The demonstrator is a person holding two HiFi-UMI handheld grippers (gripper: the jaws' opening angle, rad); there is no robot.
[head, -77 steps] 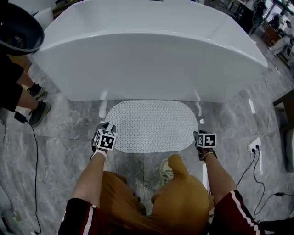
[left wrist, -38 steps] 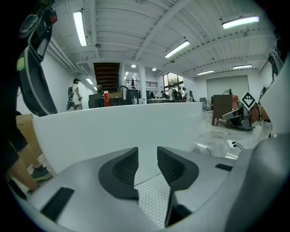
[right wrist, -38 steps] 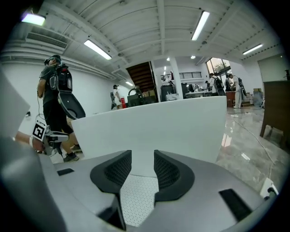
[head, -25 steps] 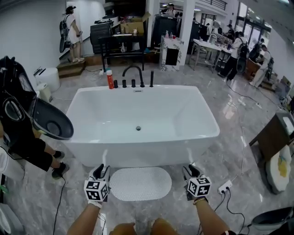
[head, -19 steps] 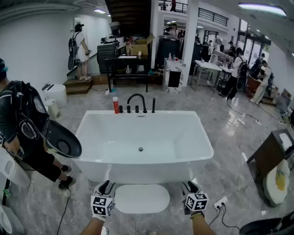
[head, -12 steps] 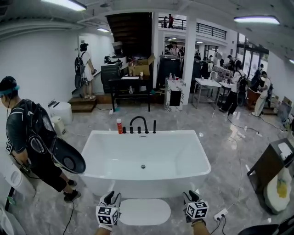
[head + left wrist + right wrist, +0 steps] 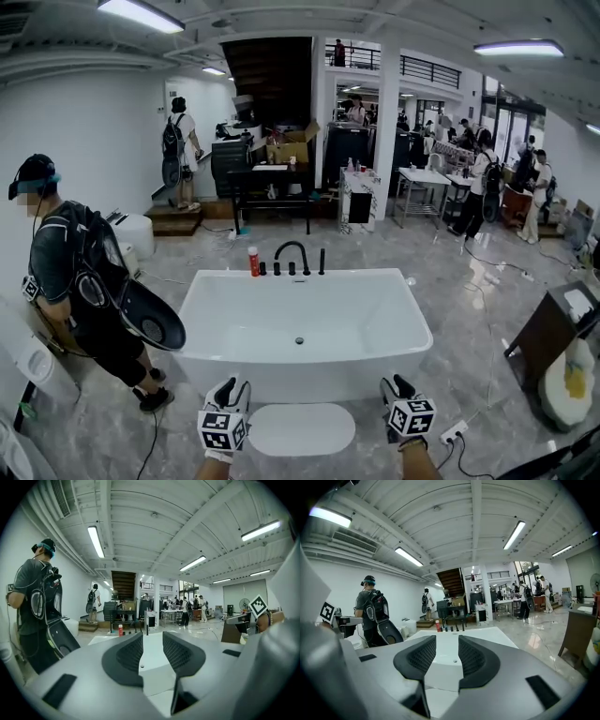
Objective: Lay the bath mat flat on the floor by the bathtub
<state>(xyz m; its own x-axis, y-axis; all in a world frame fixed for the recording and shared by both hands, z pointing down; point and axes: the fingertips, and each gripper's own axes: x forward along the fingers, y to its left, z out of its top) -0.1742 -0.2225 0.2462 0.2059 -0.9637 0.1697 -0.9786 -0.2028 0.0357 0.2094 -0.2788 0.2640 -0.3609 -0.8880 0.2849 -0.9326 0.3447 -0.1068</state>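
The white oval bath mat lies flat on the grey marble floor, right in front of the white bathtub. My left gripper hovers just off the mat's left end, open, with nothing between its jaws. My right gripper is held off the mat's right end, also open and empty. In the left gripper view the left gripper points over the bathtub. The right gripper likewise faces the bathtub. The mat does not show in either gripper view.
A person with a backpack stands left of the tub. A red bottle and a black faucet sit on the tub's far rim. A power strip with cables and a brown cabinet are at the right.
The head view has swung up from the mat to the whole room. Both grippers have come away from the mat's ends, and the mat stays flat by the tub.
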